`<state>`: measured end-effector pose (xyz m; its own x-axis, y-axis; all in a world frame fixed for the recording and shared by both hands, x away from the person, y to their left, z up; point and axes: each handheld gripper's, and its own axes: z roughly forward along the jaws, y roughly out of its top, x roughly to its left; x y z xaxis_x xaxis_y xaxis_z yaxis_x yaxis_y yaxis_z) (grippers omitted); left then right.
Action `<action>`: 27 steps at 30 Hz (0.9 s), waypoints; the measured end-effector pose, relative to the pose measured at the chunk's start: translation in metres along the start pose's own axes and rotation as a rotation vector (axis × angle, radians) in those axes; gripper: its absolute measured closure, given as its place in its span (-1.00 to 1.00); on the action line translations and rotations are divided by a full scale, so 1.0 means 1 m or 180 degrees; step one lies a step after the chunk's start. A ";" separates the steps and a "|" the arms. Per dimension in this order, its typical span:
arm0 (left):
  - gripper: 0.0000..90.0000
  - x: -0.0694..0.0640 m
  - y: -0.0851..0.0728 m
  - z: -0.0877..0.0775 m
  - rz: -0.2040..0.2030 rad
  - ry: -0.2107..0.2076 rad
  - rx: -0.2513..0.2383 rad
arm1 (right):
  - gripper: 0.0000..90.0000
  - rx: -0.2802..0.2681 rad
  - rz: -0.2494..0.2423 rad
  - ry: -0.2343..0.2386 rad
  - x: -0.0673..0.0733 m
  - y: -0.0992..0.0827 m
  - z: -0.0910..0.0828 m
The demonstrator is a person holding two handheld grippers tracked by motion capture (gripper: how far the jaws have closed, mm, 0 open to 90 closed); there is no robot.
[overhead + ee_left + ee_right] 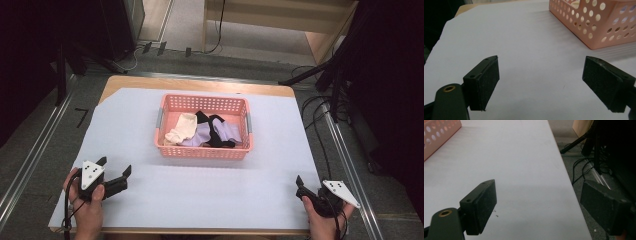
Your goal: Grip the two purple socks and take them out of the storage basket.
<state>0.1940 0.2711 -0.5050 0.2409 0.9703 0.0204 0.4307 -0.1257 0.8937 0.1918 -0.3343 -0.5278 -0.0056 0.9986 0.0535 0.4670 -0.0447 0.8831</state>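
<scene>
A pink perforated basket (pixel 202 150) stands at the middle of the white table sheet; inside lie a cream sock (pixel 182 127), a lilac sock (pixel 205 134) and a black sock (pixel 216 131). My left gripper (pixel 114 167) rests at the front left, held by a hand, jaws wide apart with nothing between them (pixel 541 83). The basket's corner (pixel 596 25) lies ahead of it to the right. My right gripper (pixel 300 184) sits at the front right near the table edge, also open and empty (pixel 539 207).
The white sheet (pixel 210 190) covers a wooden table whose right edge (pixel 571 195) runs just beside my right gripper. Cables (pixel 320 125) and dark stands lie on the floor to the right. A wooden shelf unit (pixel 280 20) stands behind.
</scene>
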 end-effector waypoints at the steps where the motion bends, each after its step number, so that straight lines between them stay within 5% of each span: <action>1: -0.67 0.000 0.000 0.000 0.0000 0.0000 0.0000 | -0.69 0.0000 0.0000 0.0000 0.000 0.000 0.000; 4: -0.67 0.000 0.000 0.000 0.0012 0.0003 0.0028 | -0.67 -0.0023 0.0097 0.0034 0.000 0.004 -0.001; 11: -0.67 0.000 0.000 0.001 0.0009 -0.0002 0.0034 | -0.66 -0.0084 0.0045 0.0051 0.008 0.017 -0.005; 27: -0.67 -0.001 0.000 0.001 0.0023 0.0004 0.0020 | -0.62 -0.0144 -0.0073 0.0302 0.050 0.051 0.005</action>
<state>0.1949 0.2701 -0.5054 0.2430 0.9696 0.0273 0.4345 -0.1339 0.8907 0.2199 -0.2861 -0.4825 -0.1005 0.9921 0.0750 0.4256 -0.0253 0.9046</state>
